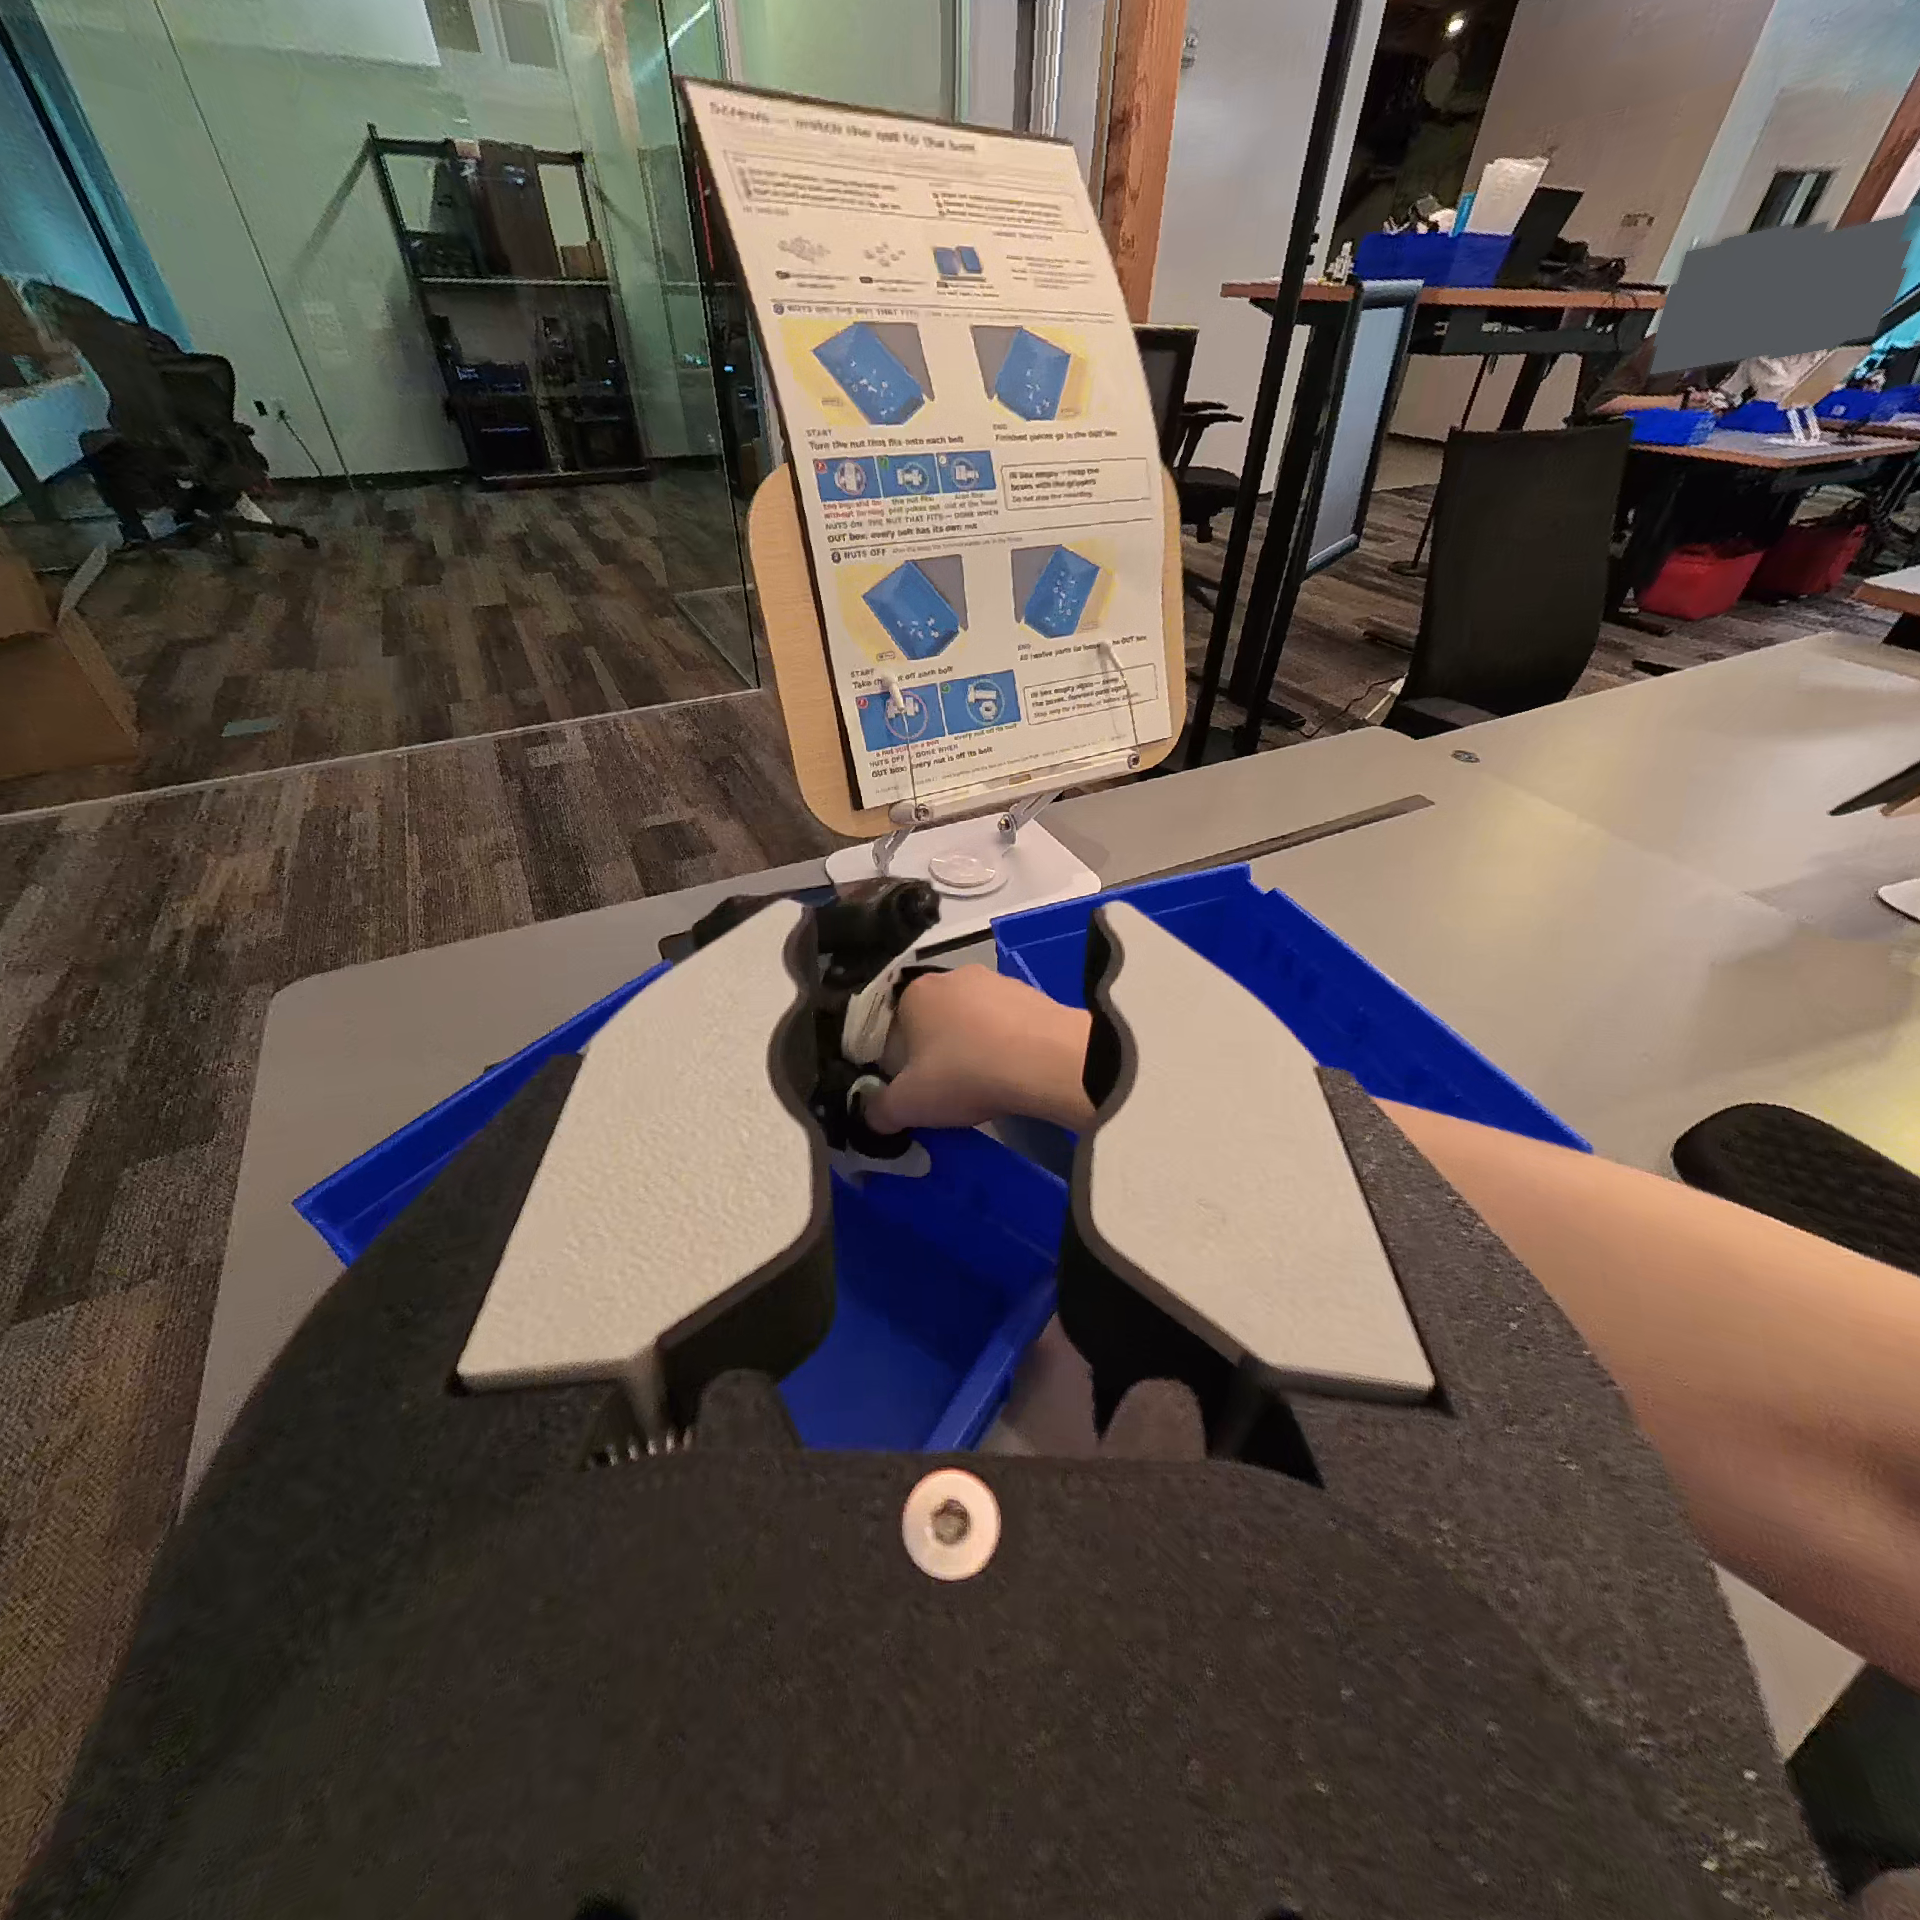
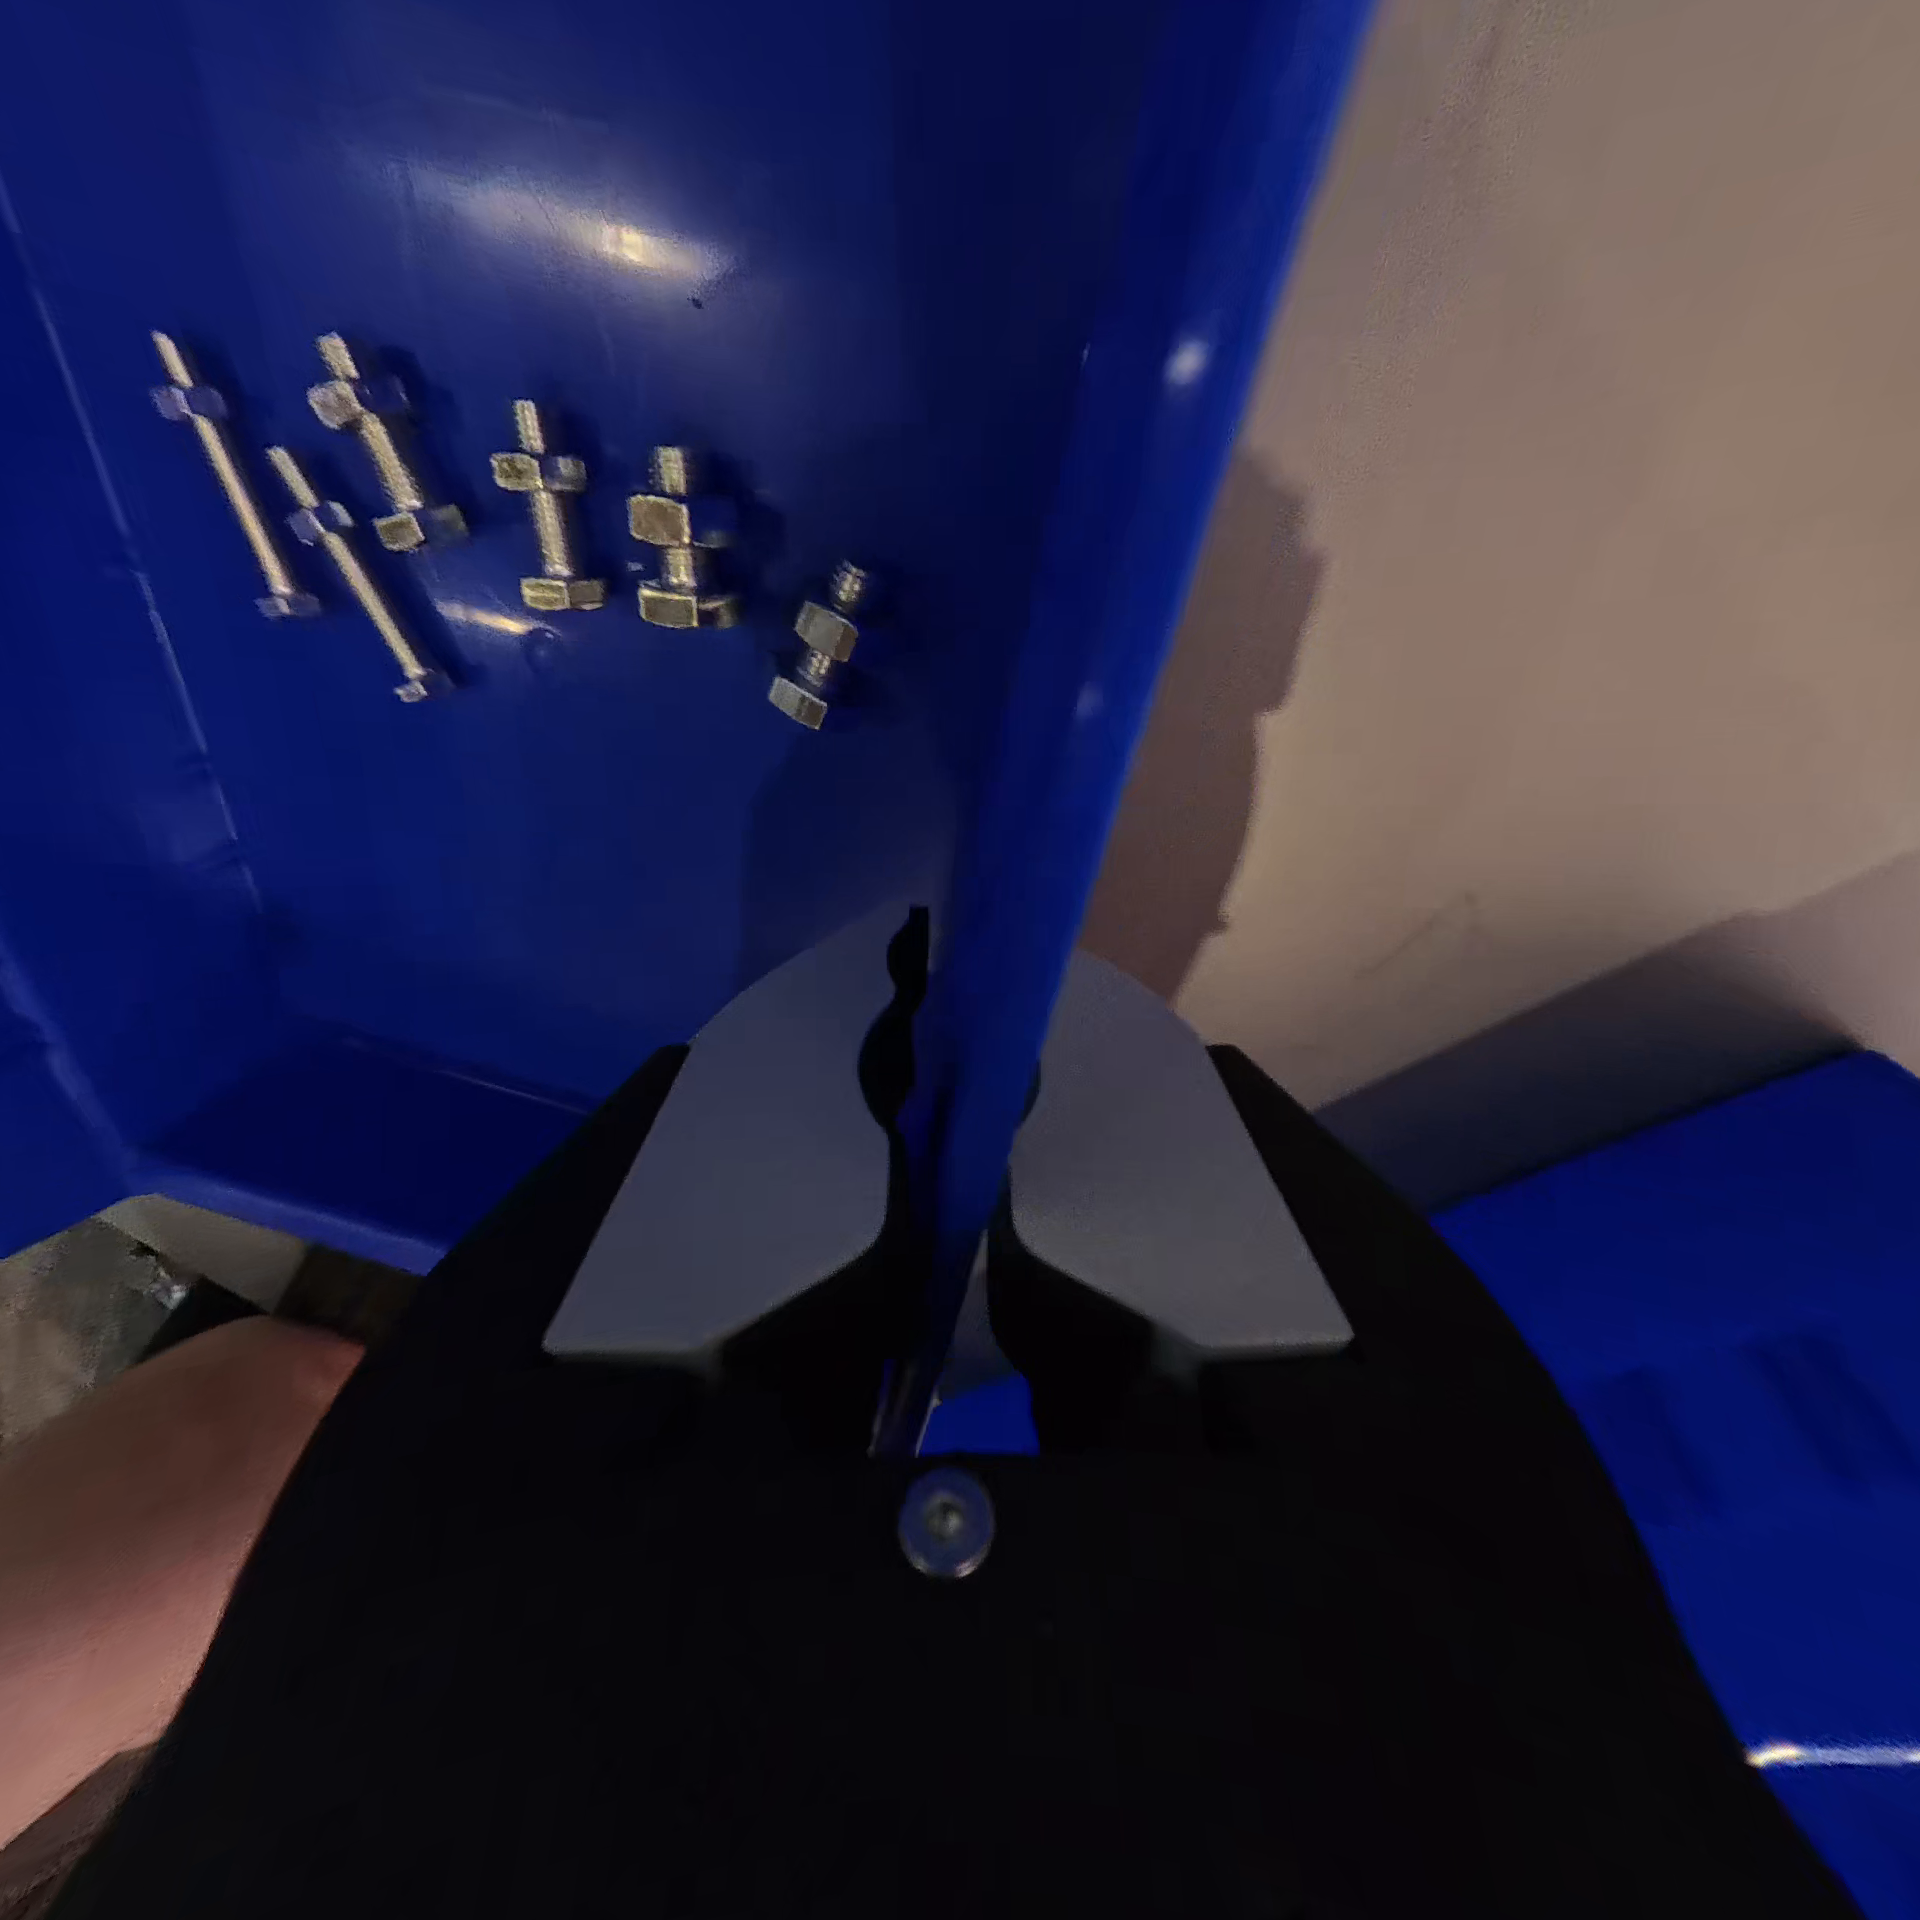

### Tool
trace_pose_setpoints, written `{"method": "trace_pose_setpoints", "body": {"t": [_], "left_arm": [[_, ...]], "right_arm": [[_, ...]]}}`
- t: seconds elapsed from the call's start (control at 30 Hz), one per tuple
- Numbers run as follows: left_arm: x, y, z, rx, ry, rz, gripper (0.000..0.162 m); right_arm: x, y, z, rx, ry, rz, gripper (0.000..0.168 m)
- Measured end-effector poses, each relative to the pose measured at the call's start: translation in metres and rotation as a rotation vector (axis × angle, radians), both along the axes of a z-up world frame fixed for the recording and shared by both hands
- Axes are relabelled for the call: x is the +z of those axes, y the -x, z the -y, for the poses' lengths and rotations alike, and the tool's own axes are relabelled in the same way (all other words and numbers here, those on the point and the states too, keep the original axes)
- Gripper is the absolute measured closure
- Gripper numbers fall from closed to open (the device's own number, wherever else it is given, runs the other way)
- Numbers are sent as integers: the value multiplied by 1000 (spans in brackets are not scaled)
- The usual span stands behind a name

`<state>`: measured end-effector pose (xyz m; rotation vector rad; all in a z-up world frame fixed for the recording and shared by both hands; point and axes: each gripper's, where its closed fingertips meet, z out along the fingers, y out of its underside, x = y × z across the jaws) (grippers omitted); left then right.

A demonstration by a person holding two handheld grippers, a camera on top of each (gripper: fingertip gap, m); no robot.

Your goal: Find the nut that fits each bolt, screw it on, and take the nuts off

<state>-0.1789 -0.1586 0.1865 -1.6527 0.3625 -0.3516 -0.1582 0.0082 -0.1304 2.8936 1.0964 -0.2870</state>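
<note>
In the right wrist view, my right gripper (image 2: 987, 956) is shut on the side wall (image 2: 1049, 623) of a blue bin, one finger inside and one outside. Several silver bolts with nuts on them (image 2: 665, 540) lie in a row on the bin's floor, ahead and to the left. In the left wrist view, my left gripper (image 1: 945, 925) is open and empty, held above the near end of that bin (image 1: 935, 1330). The right gripper (image 1: 862, 997) and the hand holding it show between my left fingers, reaching down over the bin's wall.
A second blue bin (image 1: 1299, 987) stands to the right and also shows in the right wrist view (image 2: 1714, 1403). An instruction sheet on a stand (image 1: 935, 468) stands behind the bins on the grey table (image 1: 1558, 883). A forearm (image 1: 1610, 1278) crosses from the right. A chair armrest (image 1: 1808, 1174) is at right.
</note>
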Motion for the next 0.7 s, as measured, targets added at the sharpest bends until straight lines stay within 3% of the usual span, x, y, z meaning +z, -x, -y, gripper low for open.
{"method": "trace_pose_setpoints", "body": {"t": [0.1, 0.2, 0.3, 0.37, 0.43, 0.53, 0.63, 0.7], "left_arm": [[-8, 3, -4, 9, 39, -12, 111], [-12, 4, -6, -3, 62, -9, 111], [-14, 7, -8, -10, 75, 4, 110], [-14, 9, -10, -6, 78, 15, 110], [-14, 7, -12, -6, 79, 13, 110], [-12, -3, -16, -22, 71, 3, 111], [-11, -18, -21, -36, 57, -26, 114], [-17, -29, -26, -42, 79, -70, 114]], "right_arm": [[21, -1, -14, 8, -98, -51, 150], [84, -14, -32, 88, -349, -123, 139], [158, -92, -45, 83, -681, -67, 129], [176, -172, -48, -22, -776, 4, 113], [155, -243, -35, -185, -622, 11, 102], [104, -310, -18, -311, -473, 21, 101], [53, -328, 9, -308, -324, 44, 101], [32, -333, 18, -271, -276, 102, 113]]}}
